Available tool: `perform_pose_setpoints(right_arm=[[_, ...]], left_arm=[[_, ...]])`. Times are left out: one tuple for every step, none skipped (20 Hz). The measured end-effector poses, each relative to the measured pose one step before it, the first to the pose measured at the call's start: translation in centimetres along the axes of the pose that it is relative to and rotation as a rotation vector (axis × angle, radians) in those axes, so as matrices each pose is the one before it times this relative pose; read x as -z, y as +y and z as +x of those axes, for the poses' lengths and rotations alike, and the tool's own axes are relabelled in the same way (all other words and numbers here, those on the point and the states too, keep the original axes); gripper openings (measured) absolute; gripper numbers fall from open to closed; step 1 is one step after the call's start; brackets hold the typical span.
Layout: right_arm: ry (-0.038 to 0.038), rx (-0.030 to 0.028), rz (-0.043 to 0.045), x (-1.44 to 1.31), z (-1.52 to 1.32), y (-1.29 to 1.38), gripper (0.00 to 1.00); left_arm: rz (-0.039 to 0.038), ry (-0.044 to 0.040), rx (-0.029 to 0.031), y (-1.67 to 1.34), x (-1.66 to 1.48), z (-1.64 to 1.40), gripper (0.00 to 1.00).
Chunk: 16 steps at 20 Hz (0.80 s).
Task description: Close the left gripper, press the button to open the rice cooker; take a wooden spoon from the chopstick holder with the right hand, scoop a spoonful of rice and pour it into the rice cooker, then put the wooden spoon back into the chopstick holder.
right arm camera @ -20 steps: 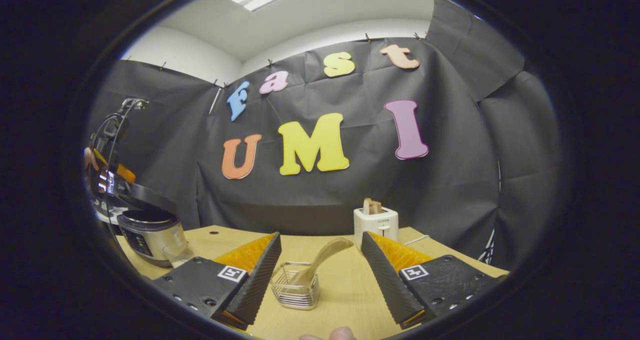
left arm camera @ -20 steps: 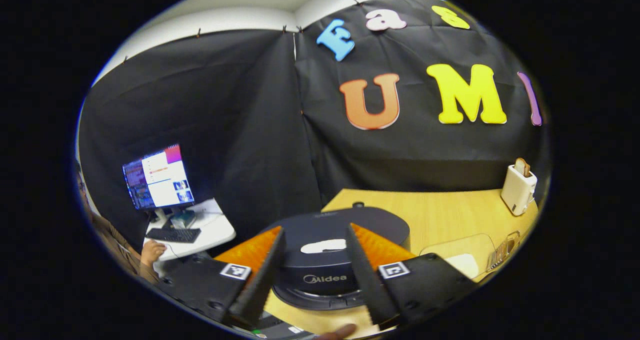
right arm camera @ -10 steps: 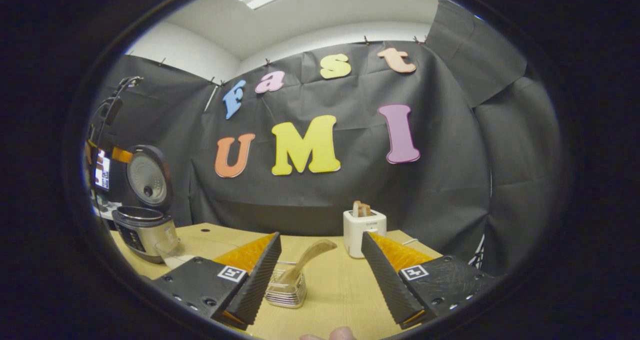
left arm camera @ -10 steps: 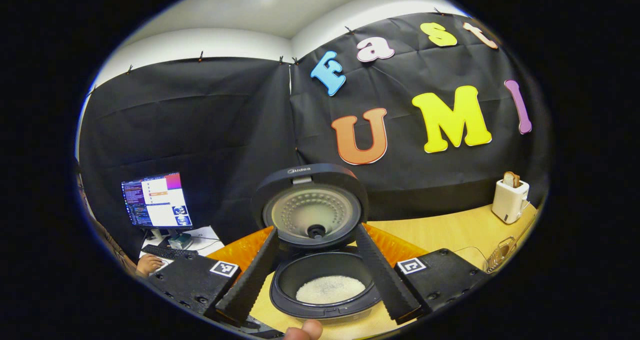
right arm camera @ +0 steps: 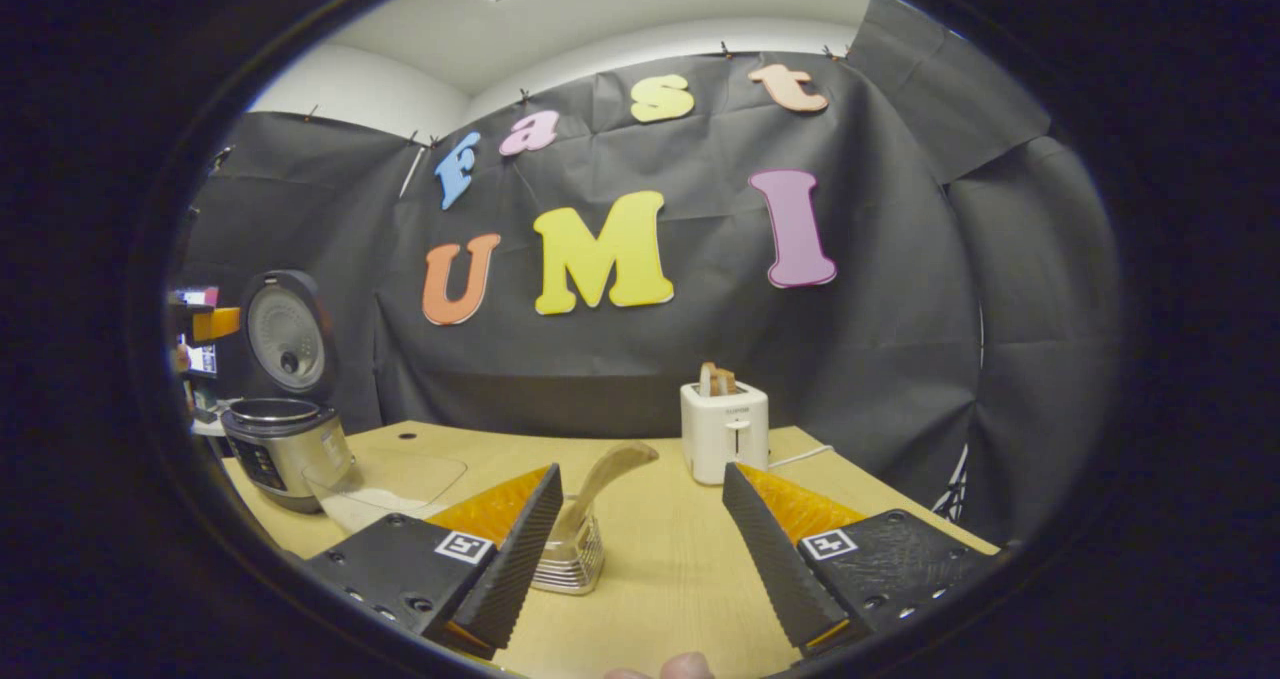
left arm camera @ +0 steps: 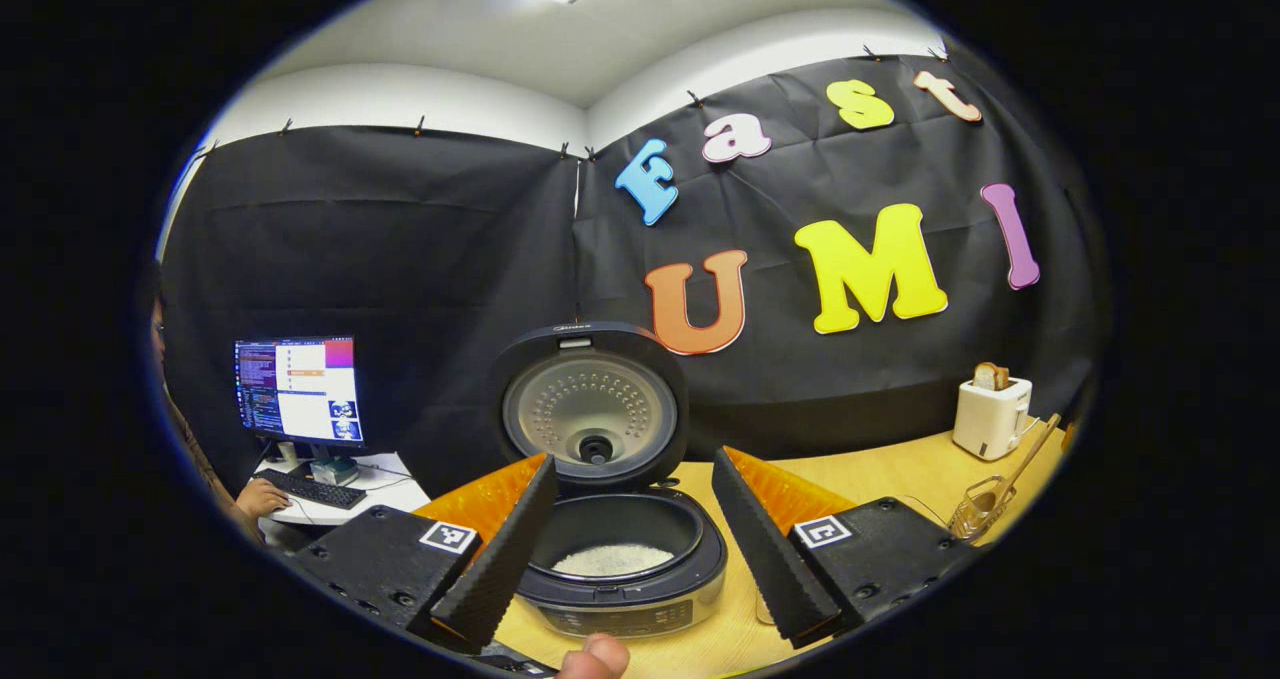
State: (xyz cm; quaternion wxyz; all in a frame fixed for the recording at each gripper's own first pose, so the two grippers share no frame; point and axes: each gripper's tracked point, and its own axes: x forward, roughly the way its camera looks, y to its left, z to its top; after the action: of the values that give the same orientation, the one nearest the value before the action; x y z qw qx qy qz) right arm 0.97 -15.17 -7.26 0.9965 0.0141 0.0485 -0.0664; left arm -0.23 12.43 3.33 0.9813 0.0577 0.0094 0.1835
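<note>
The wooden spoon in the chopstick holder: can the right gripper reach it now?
Probably yes. The right gripper is open, and the wooden spoon leans out of the chopstick holder just ahead, beside its left finger. Nothing stands between them on the table.

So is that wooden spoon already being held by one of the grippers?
No, the wooden spoon stands in the chopstick holder, and the right gripper is open, short of it.
</note>
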Motion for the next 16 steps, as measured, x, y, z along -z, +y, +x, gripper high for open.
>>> perform_pose_setpoints(right_arm=[[0.01892, -0.00814, 0.00253, 0.557, 0.243, 0.234, 0.96], [0.01688, -0.00756, 0.00369, 0.414, 0.379, 0.319, 0.96], [0.01998, -0.00831, 0.00663, 0.453, 0.472, 0.316, 0.96], [0.01935, -0.00792, 0.00789, 0.338, 0.521, 0.324, 0.96], [0.01663, -0.00817, 0.01005, 0.333, 0.478, 0.446, 0.96], [0.01275, -0.0073, 0.00542, 0.149, 0.498, 0.39, 0.96], [0.0104, -0.00376, 0.00149, 0.162, 0.539, 0.366, 0.92], [0.0098, -0.00022, -0.00002, 0.128, 0.543, 0.25, 0.96], [0.00629, -0.00155, 0.00373, 0.183, 0.499, 0.263, 0.96], [0.00676, -0.00077, 0.00818, 0.05, 0.567, 0.31, 0.92], [0.00689, 0.00023, 0.00632, 0.175, 0.405, 0.206, 0.92], [0.00931, 0.00261, 0.00329, 0.22, 0.525, 0.164, 0.96], [0.01095, -0.00023, 0.00805, 0.226, 0.458, 0.187, 0.96], [0.00889, -0.00473, 0.00811, 0.135, 0.523, 0.342, 0.96], [0.01075, 0.00299, 0.00211, 0.182, 0.611, 0.044, 0.96], [0.0047, 0.00712, 0.00613, -0.042, 0.482, -0.187, 0.96]], left_arm=[[-0.00651, 0.00525, 0.00191, -0.339, 0.685, -0.17, 0.99], [-0.01304, 0.00667, 0.01111, -0.592, 0.719, -0.143, 0.99], [-0.01344, 0.00431, 0.00834, -0.465, 0.481, -0.142, 0.99], [-0.00977, 0.00157, 0.00812, -0.382, 0.414, 0.055, 0.99], [-0.00375, -0.00351, 0.00891, -0.34, 0.24, -0.01, 0.99], [0.00232, -0.00494, 0.0104, -0.36, 0.184, 0.125, 0.99], [0.00816, -0.00263, 0.00661, -0.225, 0.329, 0.013, 0.99], [0.00886, -0.00185, 0.00264, -0.219, 0.256, 0.069, 0.99], [0.00851, -0.0103, 0.00804, -0.346, 0.074, 0.045, 0.99], [0.00636, -0.01423, 0.01285, -0.444, -0.244, 0.058, 0.99], [-0.00085, -0.01479, 0.01067, -0.36, -0.111, 0.036, 0.99], [-0.00681, -0.00825, 0.00826, -0.267, -0.111, 0.021, 0.99], [-0.00495, -0.00035, 0.00887, -0.232, 0.004, -0.142, 0.99], [-0.0036, 0.00095, 0.00285, -0.085, -0.024, -0.063, 0.99], [-0.00348, 0.00039, -0.00096, 0.057, -0.001, -0.069, 0.99], [-0.00015, -0.00176, 0.00277, 0.05, -0.023, -0.119, 0.99]])
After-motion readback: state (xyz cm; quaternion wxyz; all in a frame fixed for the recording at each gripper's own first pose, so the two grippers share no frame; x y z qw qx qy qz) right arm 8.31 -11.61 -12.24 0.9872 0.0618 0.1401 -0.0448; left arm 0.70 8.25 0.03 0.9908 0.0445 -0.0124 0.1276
